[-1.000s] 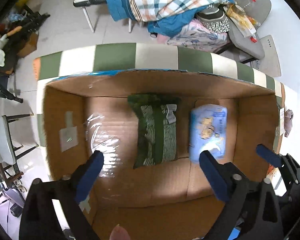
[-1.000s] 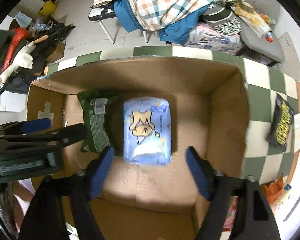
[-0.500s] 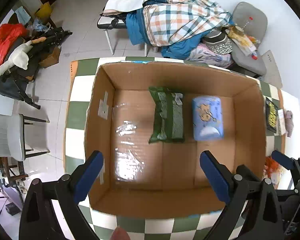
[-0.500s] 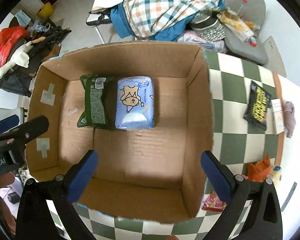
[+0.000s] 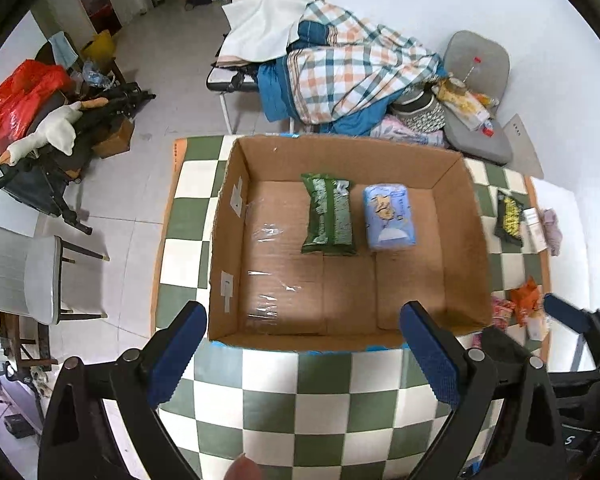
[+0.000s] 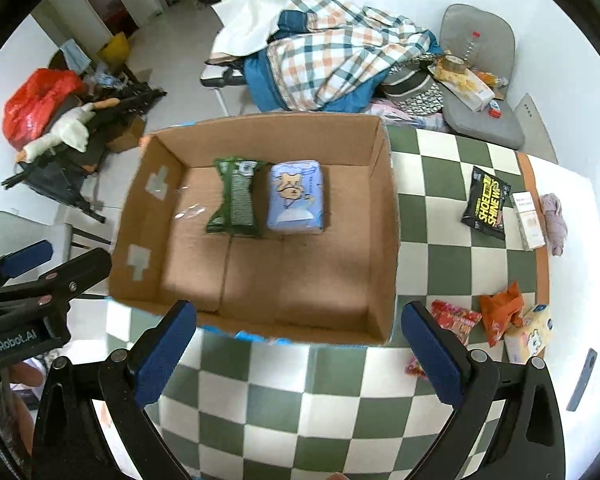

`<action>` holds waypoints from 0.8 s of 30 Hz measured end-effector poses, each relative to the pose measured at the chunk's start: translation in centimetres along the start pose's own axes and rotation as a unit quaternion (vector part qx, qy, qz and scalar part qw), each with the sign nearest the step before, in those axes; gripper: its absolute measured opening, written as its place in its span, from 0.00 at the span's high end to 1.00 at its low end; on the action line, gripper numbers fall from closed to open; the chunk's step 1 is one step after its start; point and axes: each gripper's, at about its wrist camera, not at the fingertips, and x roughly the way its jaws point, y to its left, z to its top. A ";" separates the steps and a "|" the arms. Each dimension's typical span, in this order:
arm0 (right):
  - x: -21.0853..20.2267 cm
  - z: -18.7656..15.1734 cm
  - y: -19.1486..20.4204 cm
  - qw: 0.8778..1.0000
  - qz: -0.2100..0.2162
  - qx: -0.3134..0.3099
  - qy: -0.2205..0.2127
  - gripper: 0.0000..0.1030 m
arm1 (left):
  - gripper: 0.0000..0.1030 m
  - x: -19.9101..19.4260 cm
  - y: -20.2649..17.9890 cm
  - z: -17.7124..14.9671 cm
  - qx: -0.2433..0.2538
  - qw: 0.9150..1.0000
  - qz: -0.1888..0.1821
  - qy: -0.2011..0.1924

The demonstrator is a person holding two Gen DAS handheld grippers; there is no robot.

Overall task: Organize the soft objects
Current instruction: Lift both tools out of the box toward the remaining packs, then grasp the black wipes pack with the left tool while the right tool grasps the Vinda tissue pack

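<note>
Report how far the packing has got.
Done: green packet and blue tissue pack lie side by side in the cardboard box. In hand: nothing; left gripper and right gripper are open. Left: black packet, red and orange packets on the table.

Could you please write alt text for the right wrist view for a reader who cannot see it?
An open brown cardboard box on a green-and-white checkered table holds a green packet beside a blue tissue pack. The open right gripper hovers empty at its near edge.
</note>
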 end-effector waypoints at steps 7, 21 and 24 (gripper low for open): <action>-2.7 -0.6 -3.1 0.998 0.053 0.042 -0.010 0.00 | 0.04 -2.9 -4.8 1.2 0.035 0.999 0.000 -0.027; -2.3 -5.7 -32.3 0.940 0.001 0.340 -0.017 0.00 | 0.04 6.7 -31.8 8.0 0.236 0.971 0.020 0.025; 0.0 -7.7 -37.8 0.920 -0.013 0.392 0.000 0.00 | 0.04 11.3 -37.2 9.3 0.262 0.963 0.019 0.064</action>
